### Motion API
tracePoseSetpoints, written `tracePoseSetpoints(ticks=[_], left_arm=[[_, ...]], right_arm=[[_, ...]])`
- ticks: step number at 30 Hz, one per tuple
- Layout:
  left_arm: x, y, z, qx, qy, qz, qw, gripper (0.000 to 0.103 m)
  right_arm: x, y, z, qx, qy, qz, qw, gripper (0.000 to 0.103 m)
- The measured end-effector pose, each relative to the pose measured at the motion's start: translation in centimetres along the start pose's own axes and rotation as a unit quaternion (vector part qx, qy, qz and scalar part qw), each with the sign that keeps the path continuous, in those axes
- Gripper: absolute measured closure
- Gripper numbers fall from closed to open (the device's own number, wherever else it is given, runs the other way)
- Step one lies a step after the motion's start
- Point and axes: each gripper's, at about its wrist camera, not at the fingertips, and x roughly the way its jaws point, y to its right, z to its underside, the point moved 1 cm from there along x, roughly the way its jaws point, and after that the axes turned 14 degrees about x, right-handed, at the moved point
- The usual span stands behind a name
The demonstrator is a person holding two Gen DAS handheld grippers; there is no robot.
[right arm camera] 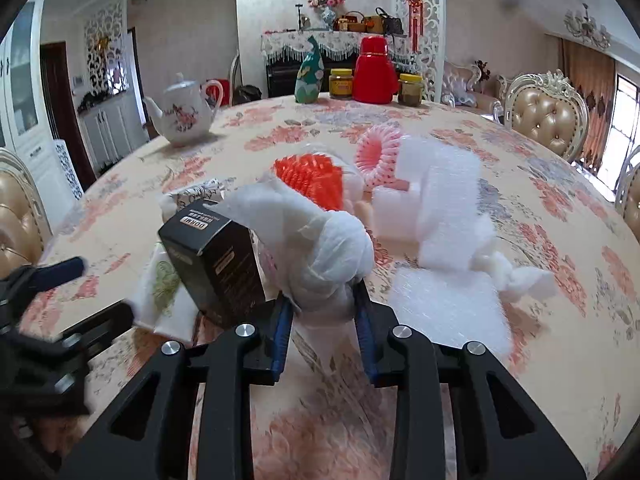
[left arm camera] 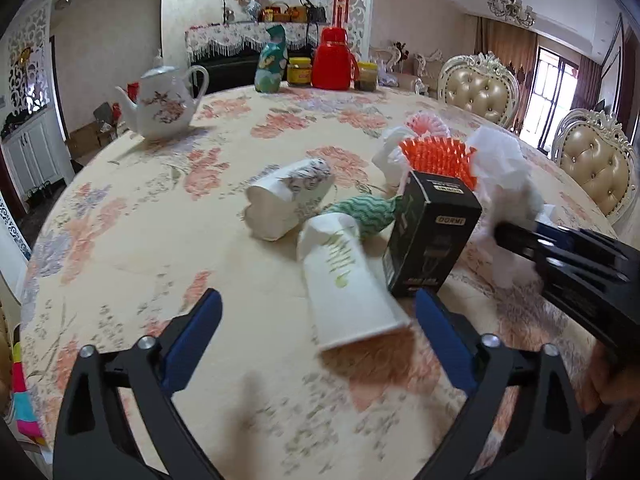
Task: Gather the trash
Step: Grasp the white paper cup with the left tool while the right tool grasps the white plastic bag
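- The round table (left arm camera: 132,216) under a floral tablecloth carries everything; the trash sits bunched near its middle, while a teapot (left arm camera: 162,100), a red thermos (left arm camera: 334,60) and jars stand well apart toward the far edge.
- White foam sheets (right arm camera: 444,200) lie just right of the right gripper, loose and light; my guess is that a careless pull on the neighbouring wad could drag or flick them across the cloth.
- The right gripper (right arm camera: 324,304) is clenched on a crumpled white tissue wad (right arm camera: 316,240), its blue pads pressing both sides. The wad is soft and bulky, so it may tear or slip out when lifted, and part of it drapes toward the box.
- The black carton box (left arm camera: 432,236) stands upright, touching the wad's left side and the cup beside it; it looks easy to topple if either gripper brushes it.
- The left gripper (left arm camera: 316,340) is released, jaws wide, straddling a crushed white paper cup (left arm camera: 344,284) lying on its side, pads not yet touching. The right-hand pad is near the box's base, so closing could pinch the box as well.
- A second crushed paper cup (left arm camera: 288,204), a green patterned cloth (left arm camera: 368,212), an orange bristle brush (left arm camera: 436,156) and a pink foam net (right arm camera: 380,156) lie beyond, untouched.
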Motion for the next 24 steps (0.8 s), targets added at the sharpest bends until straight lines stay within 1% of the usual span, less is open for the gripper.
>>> tracePoseSetpoints(ticks=[2,4,7,8,9,10,11,13,16,20,24], left_arm=[[1.1,0.4,-0.4,0.001,-0.017,0.009,0.9998,0.02],[2.4,0.7,-0.6,-0.007,-0.043,0.022,0.9988,0.034],[3.6,0.7,-0.7,-0.02,-0.062,0.032,0.9974,0.041],[3.8,0.7,-0.7,-0.022,-0.064,0.034,0.9971,0.042],[4.1,0.8,-0.8,-0.025,-0.066,0.044,0.9965,0.049],[4.1,0.8,-0.8,-0.026,-0.066,0.043,0.9966,0.052],[4.0,0.9,-0.8,-0.025,-0.062,0.042,0.9969,0.055],[3.3,1.0,-0.8,-0.022,-0.049,0.029,0.9982,0.065],[1.8,1.0,-0.3,-0.025,-0.03,0.015,0.9991,0.065],[-0.8,1.4,0.5,-0.031,0.006,-0.003,0.9995,0.065],[-3.7,2.7,0.8,-0.029,0.052,-0.018,0.9981,0.065]], right_arm=[[-1.1,0.5,0.1,0.003,0.008,-0.007,1.0,0.074],[-2.0,1.2,0.1,0.007,0.012,-0.011,1.0,0.074],[-3.0,1.9,0.2,0.014,0.017,-0.02,1.0,0.074],[-3.3,2.1,0.3,0.015,0.018,-0.022,0.999,0.074],[-3.5,2.3,0.4,0.016,0.02,-0.024,0.999,0.074],[-3.7,2.5,0.5,0.019,0.019,-0.027,0.999,0.074],[-3.9,2.6,0.7,0.021,0.019,-0.029,0.999,0.074],[-4.4,2.9,1.0,0.022,0.021,-0.032,0.999,0.074],[-5.4,3.3,1.5,0.022,0.027,-0.038,0.999,0.074],[-6.5,4.0,2.3,0.027,0.032,-0.042,0.998,0.074],[-7.9,5.0,3.0,0.035,0.041,-0.045,0.998,0.074]])
